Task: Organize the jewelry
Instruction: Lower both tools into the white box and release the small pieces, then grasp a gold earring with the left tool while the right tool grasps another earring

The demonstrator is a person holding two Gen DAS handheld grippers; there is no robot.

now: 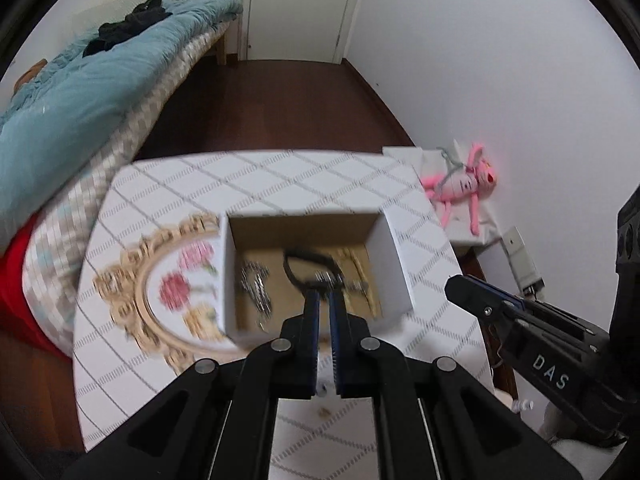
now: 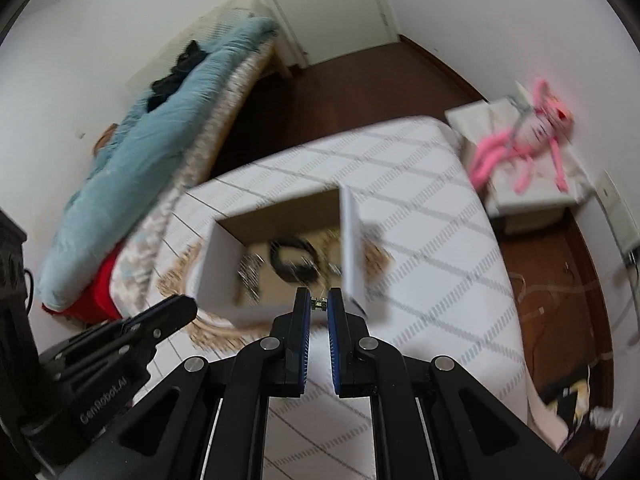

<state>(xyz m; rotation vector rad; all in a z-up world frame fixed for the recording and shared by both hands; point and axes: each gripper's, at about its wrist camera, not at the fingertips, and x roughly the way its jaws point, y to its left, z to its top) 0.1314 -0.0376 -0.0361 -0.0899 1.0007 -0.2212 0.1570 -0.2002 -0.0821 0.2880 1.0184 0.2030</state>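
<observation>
Dropping the small metal piece (image 2: 319, 303) short of the box (image 2: 218, 284) is the main risk, since the right claw (image 2: 319, 305) pinches it only at the tips, nearly closed, near the box's front wall, while the left claw (image 1: 324, 298), nearly closed above the black cord (image 1: 308, 266) inside, may hold something, though blur prevents telling.

White grid-patterned table (image 1: 280, 176) with open cardboard box (image 1: 394, 258) and gold-framed floral tray (image 1: 140, 280).
</observation>
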